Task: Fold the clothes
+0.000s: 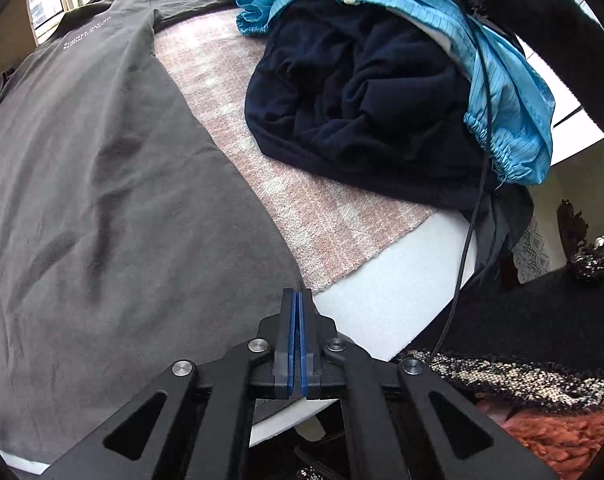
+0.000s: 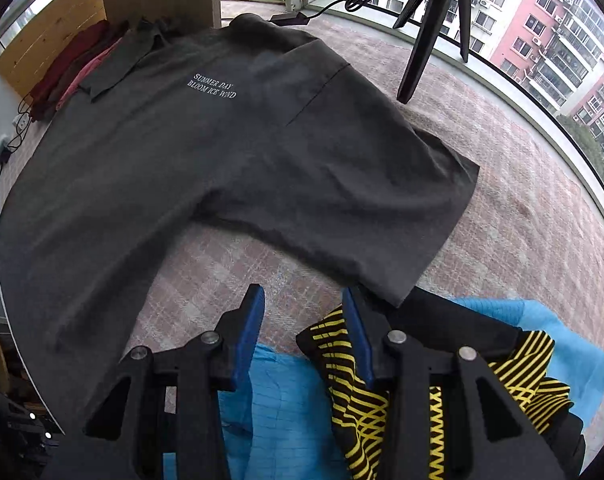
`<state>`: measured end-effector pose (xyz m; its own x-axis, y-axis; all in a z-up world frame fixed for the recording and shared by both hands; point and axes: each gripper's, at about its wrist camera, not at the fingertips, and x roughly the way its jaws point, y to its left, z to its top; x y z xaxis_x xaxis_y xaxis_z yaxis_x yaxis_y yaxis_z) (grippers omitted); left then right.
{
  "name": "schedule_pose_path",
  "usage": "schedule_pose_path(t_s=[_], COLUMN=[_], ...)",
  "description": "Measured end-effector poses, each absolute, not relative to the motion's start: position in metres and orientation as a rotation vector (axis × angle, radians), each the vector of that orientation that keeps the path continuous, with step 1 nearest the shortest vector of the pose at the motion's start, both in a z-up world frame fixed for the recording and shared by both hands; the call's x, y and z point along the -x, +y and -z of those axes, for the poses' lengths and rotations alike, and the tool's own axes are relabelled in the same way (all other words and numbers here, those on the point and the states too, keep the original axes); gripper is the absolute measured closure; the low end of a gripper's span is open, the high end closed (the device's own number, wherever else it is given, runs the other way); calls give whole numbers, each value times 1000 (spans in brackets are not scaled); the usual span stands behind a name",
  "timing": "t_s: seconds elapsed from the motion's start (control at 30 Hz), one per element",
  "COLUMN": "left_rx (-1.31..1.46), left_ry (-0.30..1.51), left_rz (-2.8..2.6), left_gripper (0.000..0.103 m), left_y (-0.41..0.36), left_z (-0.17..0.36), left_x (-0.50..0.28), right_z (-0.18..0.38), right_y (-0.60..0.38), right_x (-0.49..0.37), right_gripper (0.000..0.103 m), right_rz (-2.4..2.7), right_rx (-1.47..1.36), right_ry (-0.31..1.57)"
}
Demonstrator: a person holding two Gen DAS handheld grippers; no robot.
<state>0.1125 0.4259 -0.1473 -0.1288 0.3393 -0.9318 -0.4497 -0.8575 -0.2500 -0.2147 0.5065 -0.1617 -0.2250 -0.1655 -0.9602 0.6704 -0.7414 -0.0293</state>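
Two grippers, one grey T-shirt (image 2: 230, 168) spread flat on the checked blanket (image 2: 481, 200), lettering up. Our left gripper (image 1: 298, 300) has its jaws pressed together at the shirt's lower corner; whether hem cloth is pinched between them we cannot tell. Our right gripper (image 2: 302, 300) stands part open and empty, over bare blanket just beside the sleeve (image 2: 401, 216). Unfolded pile alongside: navy garment (image 1: 361, 100), blue striped garment (image 1: 505, 92), yellow-and-black one (image 2: 353, 384). Advice, in our judgement: seat the right pads on the sleeve hem, then fold both edges inward evenly.
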Motion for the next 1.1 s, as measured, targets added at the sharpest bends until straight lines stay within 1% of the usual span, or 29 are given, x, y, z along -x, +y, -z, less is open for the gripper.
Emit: schedule_pose_path(t_s=[0.13,0.2,0.27,0.3,0.4,0.47,0.53,0.6,0.67,0.73,0.87,0.97,1.1], left_rx=[1596,1576,1558,1556,1643,1746,1792,1779,1761,1738,1659,1547,1490], left_ry=[34,-6,-15,-15,39,1,-21,5,44,90,163,202,163], left_rz=[-1995,-1977,-1956,-1943,-1863,-1777,-1737,-1769,-1840,-1927,-2139,-2275,-2332], left_gripper=[102,102,102,102,103,103,102,90,87,87,85,85,83], left_y=[411,405,407,408,419,423,419,408,391,372,337,325,326], left_z=[122,110,106,106,136,155,153,134,108,81,35,16,20], left_x=[-115,-117,-122,-124,-121,-116,-113,-103,-81,-55,19,82,176], right_z=[192,192,191,191,188,181,165,144,121,96,63,66,99], right_y=[486,486,493,498,514,529,549,571,592,610,630,640,640], right_x=[226,234,244,248,258,263,268,276,285,293,318,333,347], right_gripper=[63,63,62,62,62,62,62,62,62,62,62,62,62], right_rz=[2007,2039,2050,2051,2065,2046,2030,2047,2068,2112,2232,2264,2253], right_rx=[-1488,-1476,-1505,-1525,-1581,-1606,-1606,-1583,-1558,-1520,-1450,-1429,-1471], right_ry=[716,727,691,665,643,560,399,252,124,69,94,72,53])
